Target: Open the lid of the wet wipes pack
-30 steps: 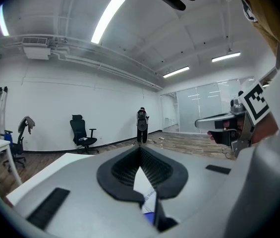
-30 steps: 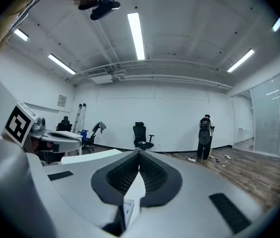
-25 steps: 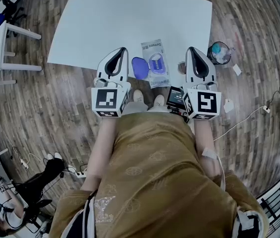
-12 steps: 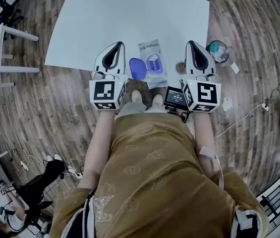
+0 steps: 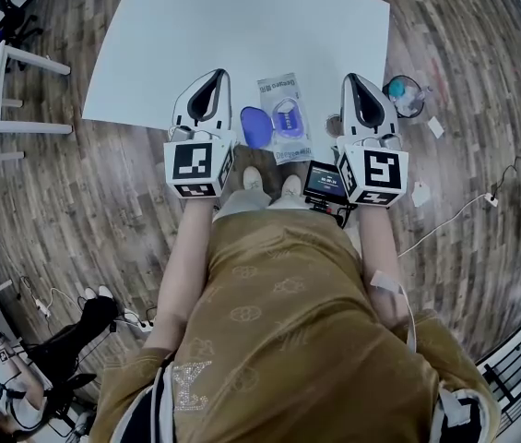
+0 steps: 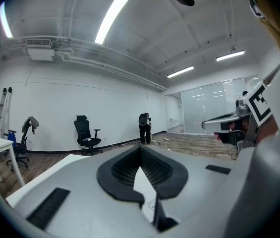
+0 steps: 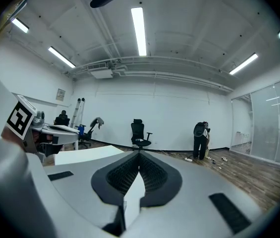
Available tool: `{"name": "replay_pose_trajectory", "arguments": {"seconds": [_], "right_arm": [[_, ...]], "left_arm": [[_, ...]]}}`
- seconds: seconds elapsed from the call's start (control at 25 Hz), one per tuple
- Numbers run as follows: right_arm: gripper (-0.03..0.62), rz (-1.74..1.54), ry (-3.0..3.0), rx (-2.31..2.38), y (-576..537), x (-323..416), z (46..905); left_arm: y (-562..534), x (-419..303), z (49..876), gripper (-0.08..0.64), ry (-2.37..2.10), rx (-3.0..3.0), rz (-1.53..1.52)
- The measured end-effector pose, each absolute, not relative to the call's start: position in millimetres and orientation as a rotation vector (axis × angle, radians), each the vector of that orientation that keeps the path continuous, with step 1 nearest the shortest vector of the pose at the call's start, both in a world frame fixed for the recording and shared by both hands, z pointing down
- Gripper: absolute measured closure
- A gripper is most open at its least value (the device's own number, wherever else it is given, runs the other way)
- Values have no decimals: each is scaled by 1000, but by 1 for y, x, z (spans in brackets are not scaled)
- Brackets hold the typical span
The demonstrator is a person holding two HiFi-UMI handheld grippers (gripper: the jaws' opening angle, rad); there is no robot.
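Grippers are hovering level at the near edge of the counter (image 5: 242,26), and I am holding the left gripper (image 5: 214,75) and the right gripper (image 5: 349,79) on either side of the wet wipes pack (image 5: 285,116) rather than over it. Both pairs of fingers are pressing together at their tips with nothing between them. Each gripper view is looking out across the room, not down at the pack, so I judge that I am not reaching for anything. The pack is lying flat at the counter's near edge, between the two grippers, with its long side running away from me and its top face turned up toward me. Its blue lid (image 5: 254,127) is lying swung out to the left, just beside the pack, and an oval opening is showing in the middle of the pack, so the lid seems to be open already and the job looks done. A line of dark print is running across the far end of the pack, too small for me to read. A small screen (image 5: 325,181) by my shoes (image 5: 255,178) is showing pale digits that I cannot make out either. The cubes on both grippers are carrying black-and-white square markers, not words.
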State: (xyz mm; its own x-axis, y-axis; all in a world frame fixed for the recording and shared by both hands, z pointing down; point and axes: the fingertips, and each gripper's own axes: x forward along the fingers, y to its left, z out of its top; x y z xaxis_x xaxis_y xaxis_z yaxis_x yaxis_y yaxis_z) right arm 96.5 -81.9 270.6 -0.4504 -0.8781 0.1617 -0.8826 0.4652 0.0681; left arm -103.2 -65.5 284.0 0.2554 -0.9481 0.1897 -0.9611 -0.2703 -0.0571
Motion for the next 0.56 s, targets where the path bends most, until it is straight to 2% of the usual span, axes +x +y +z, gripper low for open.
{"name": "replay_pose_trajectory", "arguments": {"seconds": [0.56], "right_arm": [[584, 38, -2524, 1549, -80, 101, 271]], "left_arm": [[-63, -102, 286, 554, -1852, 2433, 311]]}}
